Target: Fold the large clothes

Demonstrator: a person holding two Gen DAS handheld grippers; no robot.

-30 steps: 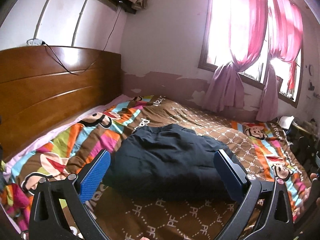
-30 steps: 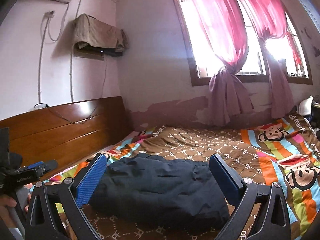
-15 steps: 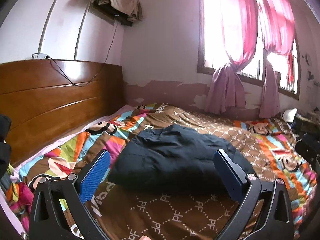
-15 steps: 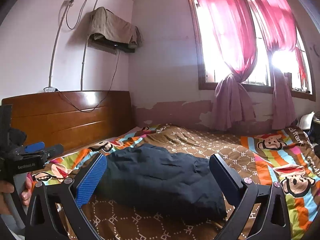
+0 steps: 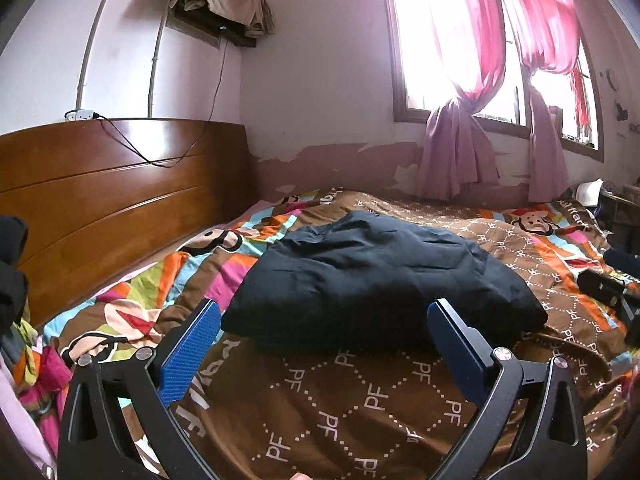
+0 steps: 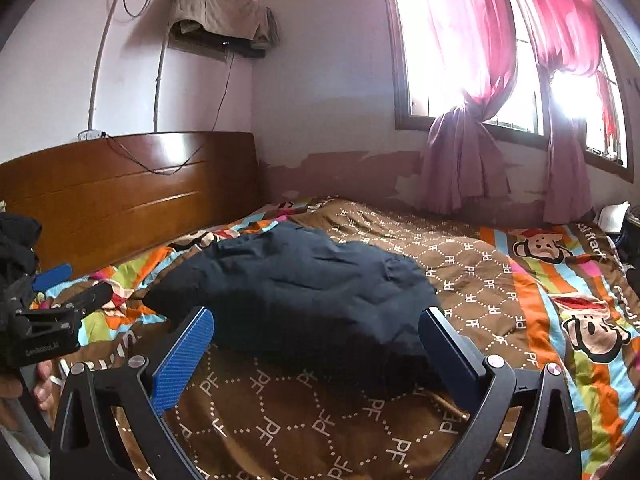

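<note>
A dark navy padded garment (image 5: 372, 276) lies folded in a thick bundle on the bed, also in the right wrist view (image 6: 296, 292). My left gripper (image 5: 324, 320) is open and empty, held above the bedspread just short of the bundle's near edge. My right gripper (image 6: 316, 328) is open and empty, also just short of the bundle. The left gripper shows at the left edge of the right wrist view (image 6: 52, 292). A dark part of the right gripper shows at the right edge of the left wrist view (image 5: 604, 288).
The bed has a brown and striped cartoon-monkey bedspread (image 5: 360, 400). A wooden headboard (image 5: 112, 196) stands at the left. A window with pink curtains (image 5: 472, 80) is behind. Dark clothes (image 5: 12, 264) lie at the far left. Clutter sits by the bed's right end (image 6: 624, 220).
Both grippers have pulled back and lifted slightly, so the view tilts up and the folded garment sits lower and farther. Both stay open. The garment has not moved.
</note>
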